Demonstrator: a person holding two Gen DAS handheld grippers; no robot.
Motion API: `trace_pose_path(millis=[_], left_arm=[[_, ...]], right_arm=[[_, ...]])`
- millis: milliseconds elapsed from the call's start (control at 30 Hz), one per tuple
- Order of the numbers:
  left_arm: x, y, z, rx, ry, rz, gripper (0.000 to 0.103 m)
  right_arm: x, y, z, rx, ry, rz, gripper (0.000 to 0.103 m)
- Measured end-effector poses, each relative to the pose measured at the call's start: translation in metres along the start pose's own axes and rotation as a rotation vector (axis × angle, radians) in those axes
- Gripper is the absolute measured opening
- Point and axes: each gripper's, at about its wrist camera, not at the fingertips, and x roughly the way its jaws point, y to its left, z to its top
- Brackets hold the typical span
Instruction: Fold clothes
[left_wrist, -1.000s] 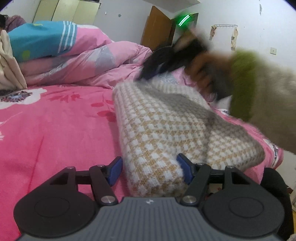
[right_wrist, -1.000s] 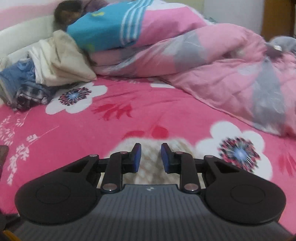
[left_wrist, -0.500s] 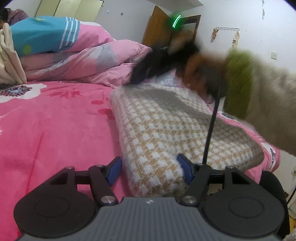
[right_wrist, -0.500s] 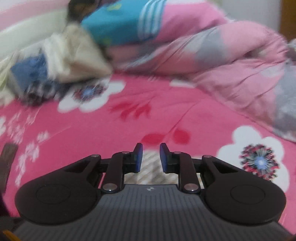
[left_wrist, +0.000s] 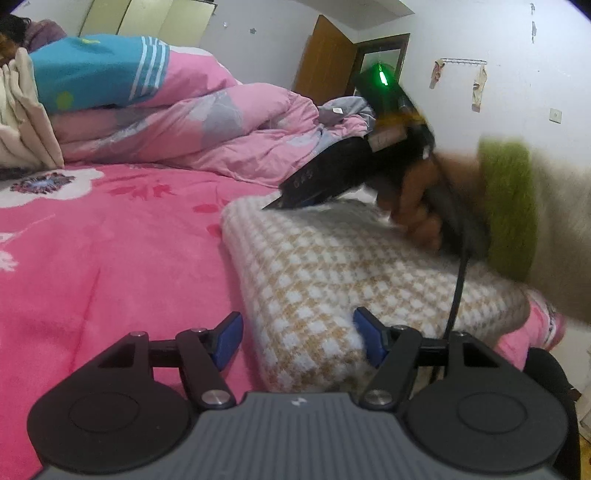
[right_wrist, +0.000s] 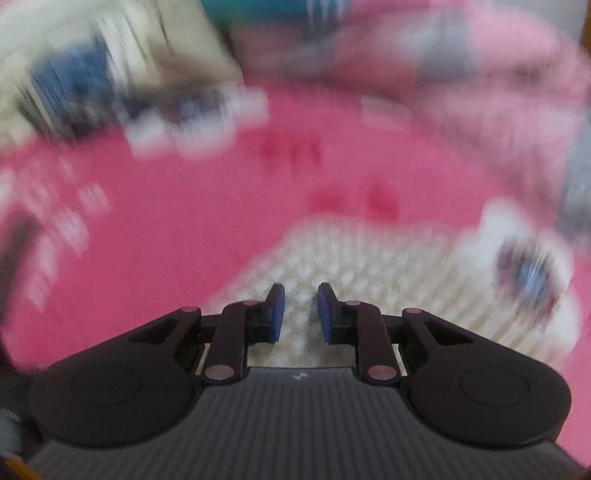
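Where the left wrist view begins, the left hand-held gripper (left_wrist: 297, 341) sits low over the bed (left_wrist: 110, 266), its blue pads spread wide on either side of the near corner of the folded checked sweater (left_wrist: 332, 280); the right pad lies against the knit, while the left pad stands just beside the fold's edge over the pink sheet, so no firm clamp on the cloth can be confirmed. The sweater, in a tan and white check, lies folded into a thick rectangular bundle on the pink flowered sheet, towards the right edge of the bed in this view. At its far end the right hand-held gripper (left_wrist: 273, 206) is tilted downward, its tip at or just above the top surface of the bundle, gripped by a hand (left_wrist: 417, 206) in a sleeve with a green cuff (left_wrist: 509, 210); a black cable hangs from it. In the right wrist view, heavily blurred, the right hand-held gripper (right_wrist: 298, 310) shows its pads drawn close with only a narrow gap, the sweater (right_wrist: 369, 266) directly beneath; whether cloth is pinched between them cannot be told. Beyond the sweater a rumpled pink duvet (left_wrist: 192, 136) lies heaped across the bed, with a blue and white striped garment (left_wrist: 96, 70) on top. Farthest back stand a brown door (left_wrist: 325, 62) and a white wall.
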Motion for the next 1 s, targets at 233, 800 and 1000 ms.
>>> trace_pose_path(millis=[233, 800, 1000], left_arm=[[-0.004, -0.003, 0.000, -0.012, 0.018, 0.007, 0.067], [-0.008, 0.001, 0.007, -0.019, 0.066, -0.019, 0.064], [-0.010, 0.004, 0.009, -0.038, 0.068, -0.033, 0.064]], right_arm=[[-0.058, 0.011, 0.009, -0.024, -0.050, 0.013, 0.020], [-0.057, 0.040, -0.080, -0.191, 0.037, 0.096, 0.017], [-0.119, 0.036, -0.092, -0.122, -0.009, 0.106, 0.019]])
